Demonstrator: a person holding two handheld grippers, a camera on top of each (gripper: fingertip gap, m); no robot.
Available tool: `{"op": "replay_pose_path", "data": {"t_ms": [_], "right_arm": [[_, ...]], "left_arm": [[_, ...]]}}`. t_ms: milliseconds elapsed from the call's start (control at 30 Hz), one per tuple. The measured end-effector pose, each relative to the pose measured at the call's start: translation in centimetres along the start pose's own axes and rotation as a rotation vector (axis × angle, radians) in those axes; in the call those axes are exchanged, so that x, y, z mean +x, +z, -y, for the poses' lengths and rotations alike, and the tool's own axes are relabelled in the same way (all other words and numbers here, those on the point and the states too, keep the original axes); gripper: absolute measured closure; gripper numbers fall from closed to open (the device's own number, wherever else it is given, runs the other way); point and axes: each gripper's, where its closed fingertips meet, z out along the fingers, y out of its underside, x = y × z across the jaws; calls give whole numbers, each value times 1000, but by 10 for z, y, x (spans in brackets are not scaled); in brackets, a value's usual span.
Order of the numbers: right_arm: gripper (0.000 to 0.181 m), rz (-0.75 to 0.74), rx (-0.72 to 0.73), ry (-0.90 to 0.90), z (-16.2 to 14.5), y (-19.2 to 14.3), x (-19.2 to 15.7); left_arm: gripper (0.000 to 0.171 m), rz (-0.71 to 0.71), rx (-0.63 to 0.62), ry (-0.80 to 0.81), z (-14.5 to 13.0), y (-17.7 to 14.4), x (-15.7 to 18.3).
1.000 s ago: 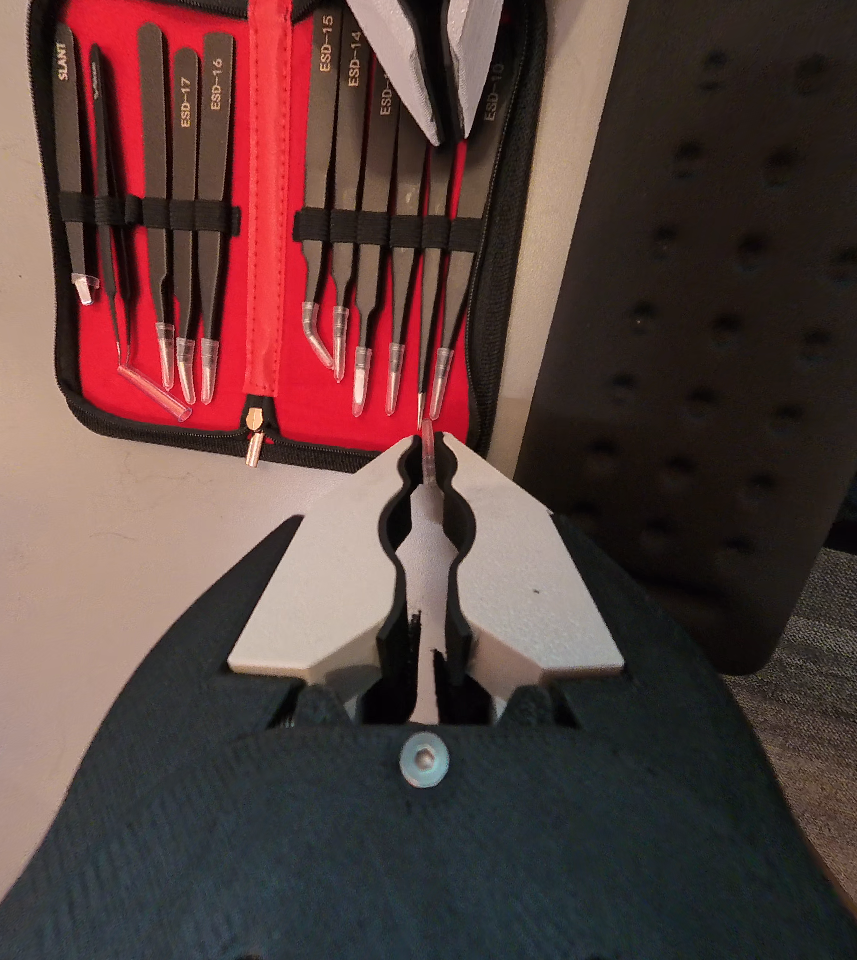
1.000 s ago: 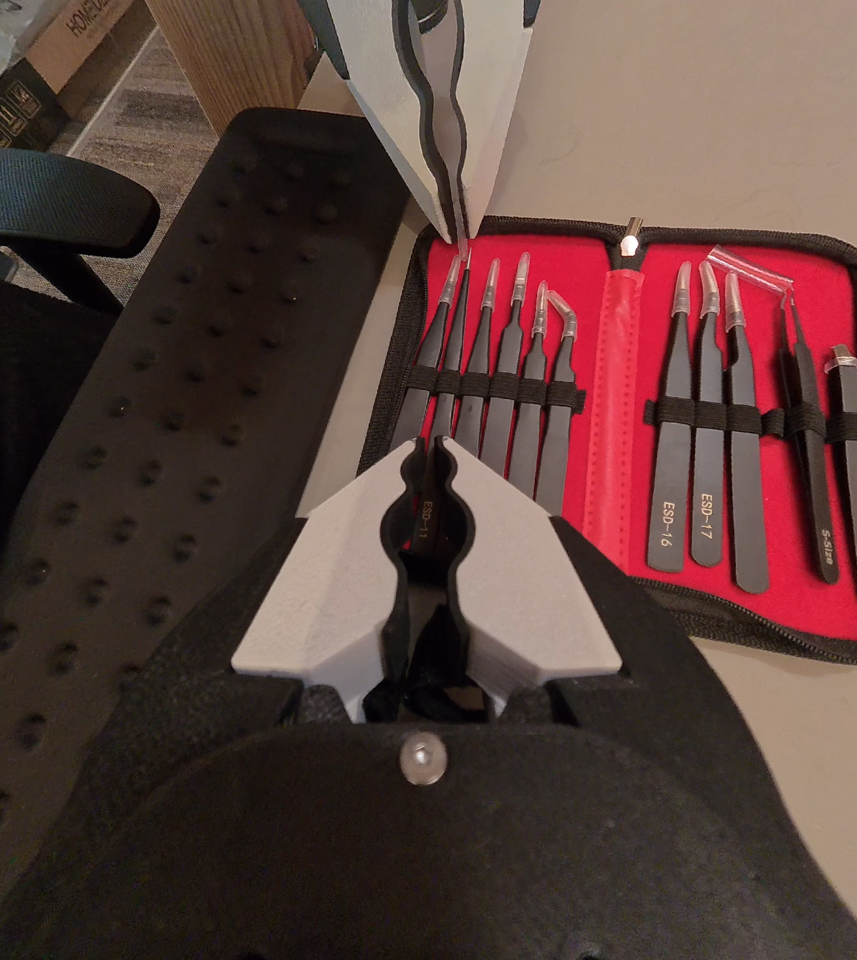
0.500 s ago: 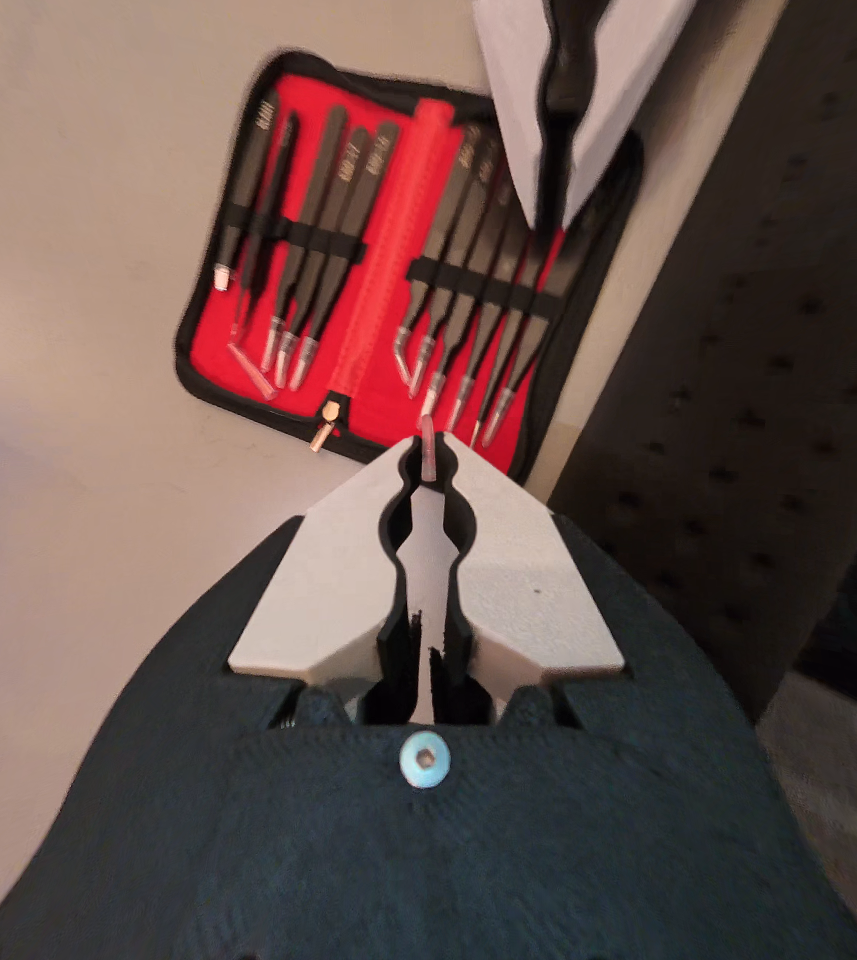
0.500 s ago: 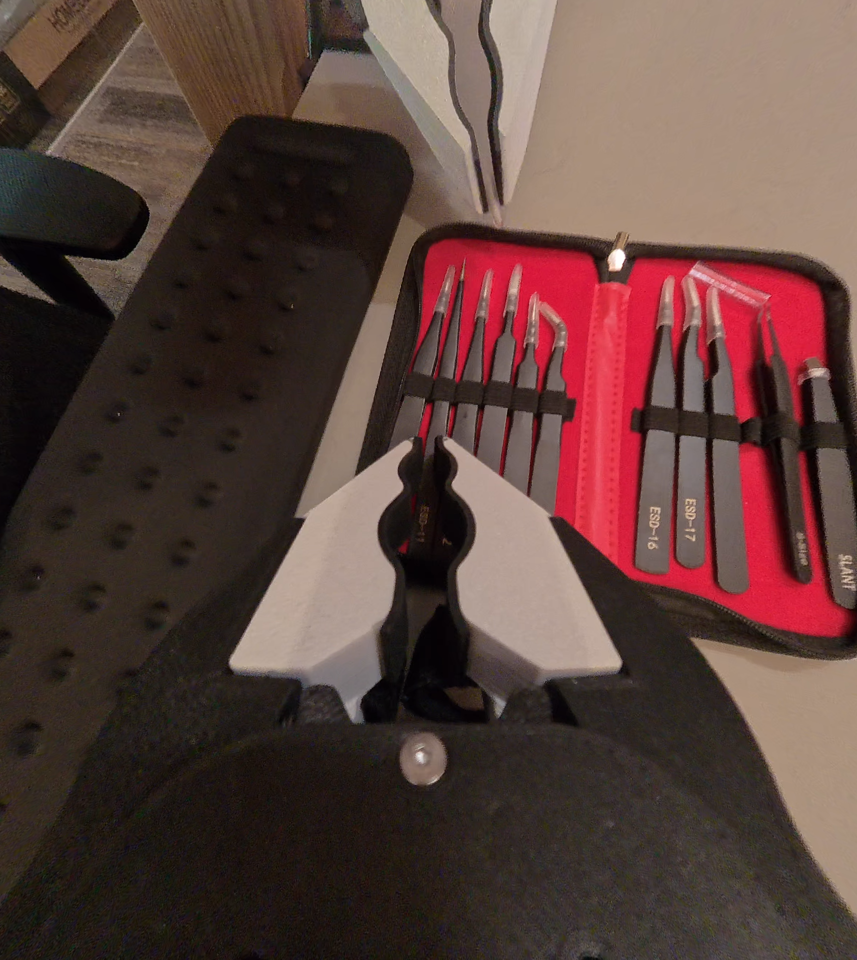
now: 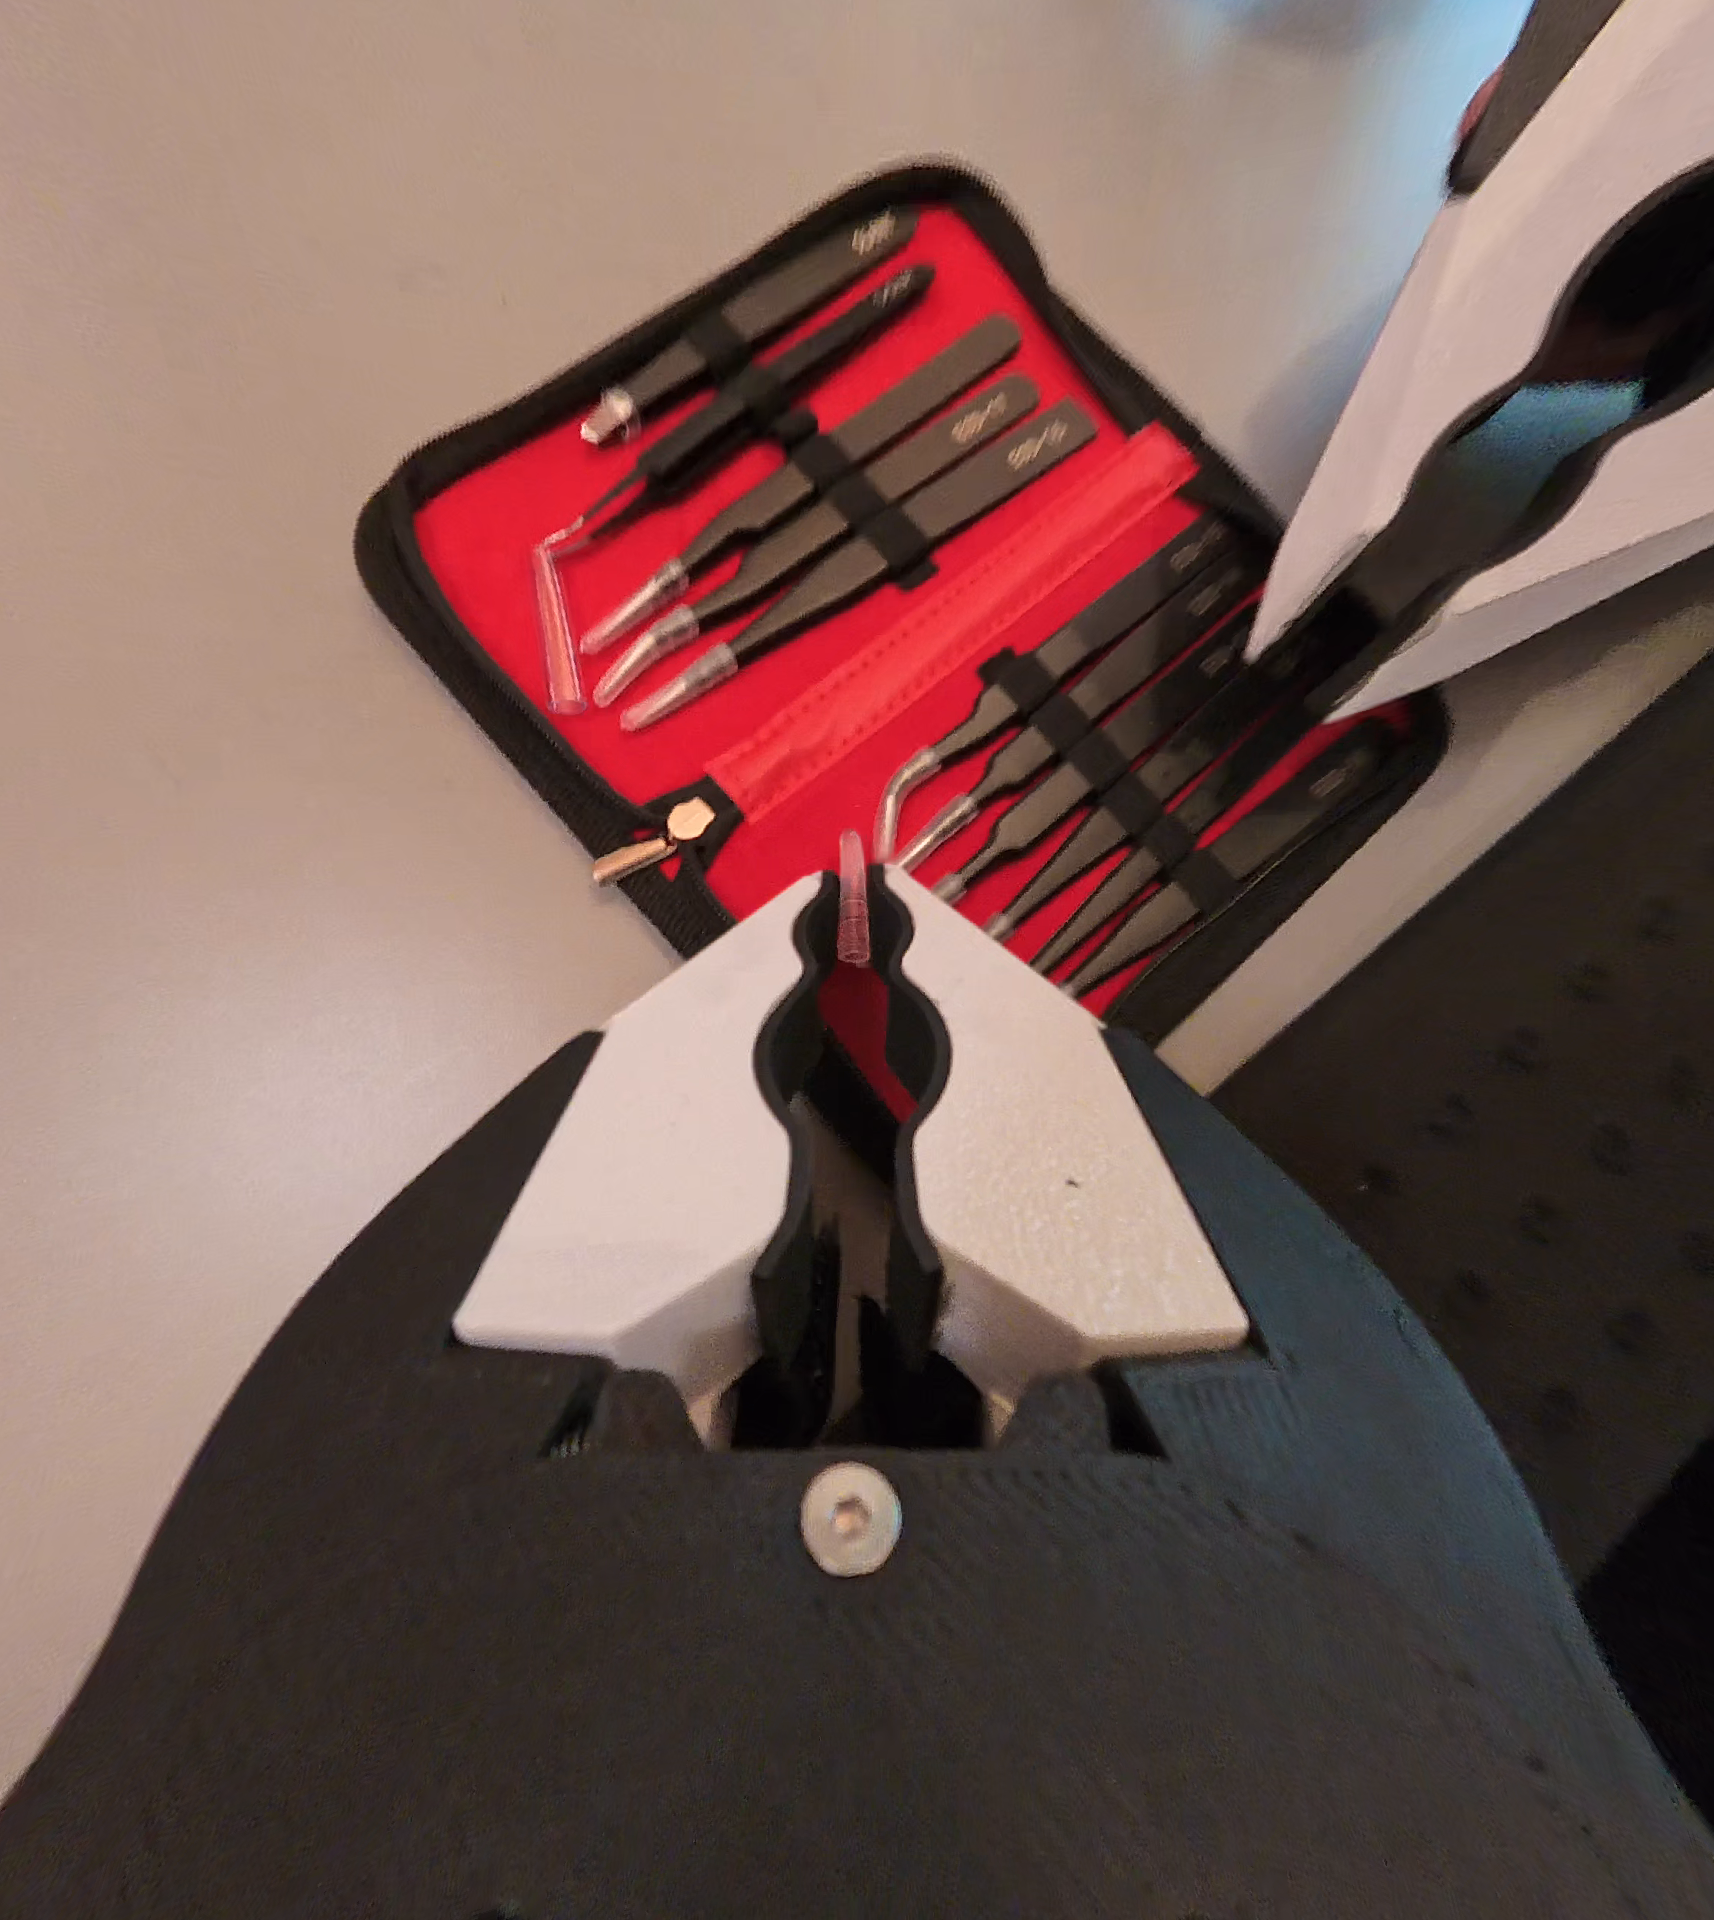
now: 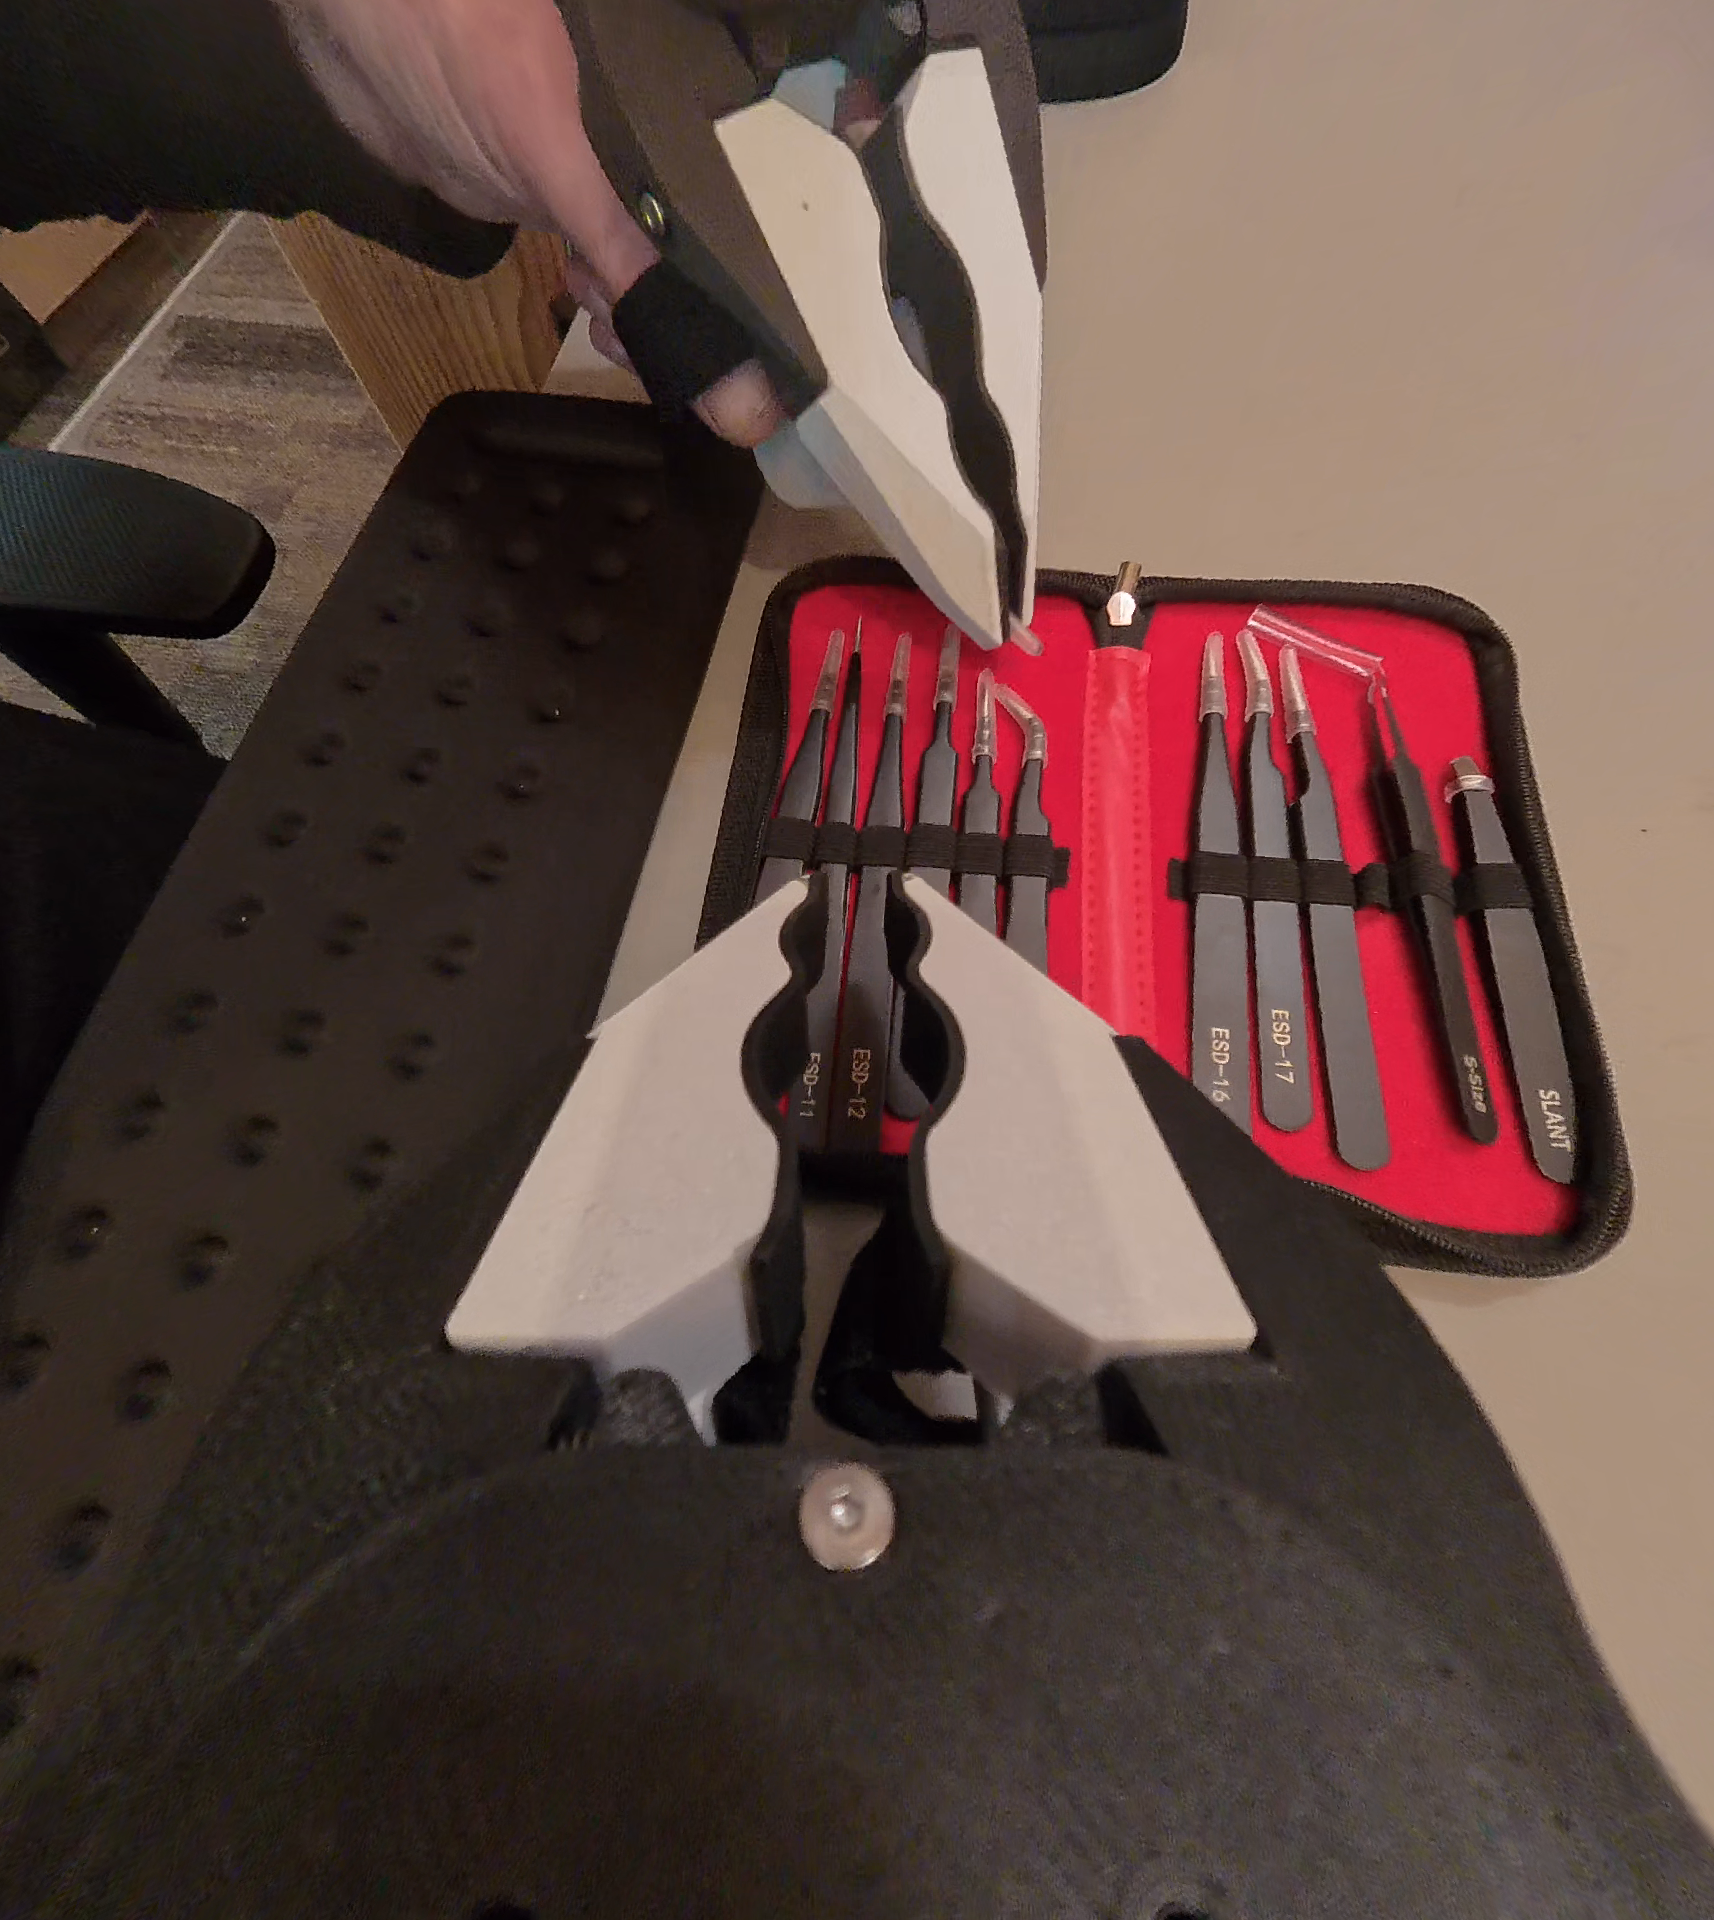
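The right gripper [image 6: 851, 883] has its fingers a little apart, holding nothing, over the near end of the case [image 6: 1549, 1242] on the desk [image 6: 1455, 312]. Eleven black tweezers [image 6: 1217, 883], some with writing, lie inside. The left gripper [image 5: 851, 883] pinches one clear cap [image 5: 850, 920].

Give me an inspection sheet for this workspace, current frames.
Surface: beige tabletop.
Job's things: open red-lined tweezer case with black tweezers under elastic bands; one fine tweezer tip uncapped; loose clear tube in the case.
Clutter: nothing seen.
Grippers: left hand-held gripper shut on a small clear tip cap; right hand-held gripper open over the case's left row.
Cables: nothing seen.
Surroundings: black perforated panel, chair armrest.
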Motion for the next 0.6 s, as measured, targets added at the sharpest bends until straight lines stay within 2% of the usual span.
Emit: {"op": "replay_pose_path", "data": {"t_ms": [67,100,167,233,333,467,600], "right_arm": [[172,-4,-10,-1,-3,0,1],[172,-7,-7,2,-2,-1,2],[172,-17,3,11,-1,-2,5],[171,-28,7,23,-2,-4,9],[172,-68,-5,43,-6,-5,19],[172,-149,-18,84,-10,-9,40],[172,-207,-35,100,-13,-12,58]], "left_arm": [[167,18,-53,13,-6,0,-2],[157,7,-55,27,-4,-2,-1],[145,38,-43,71,4,-8,-7],[142,25,-11,103,15,-14,-10],[148,33,30,172,30,-15,-21],[155,48,-7,347,33,0,-31],[157,54,-46,436,36,12,-39]]}}
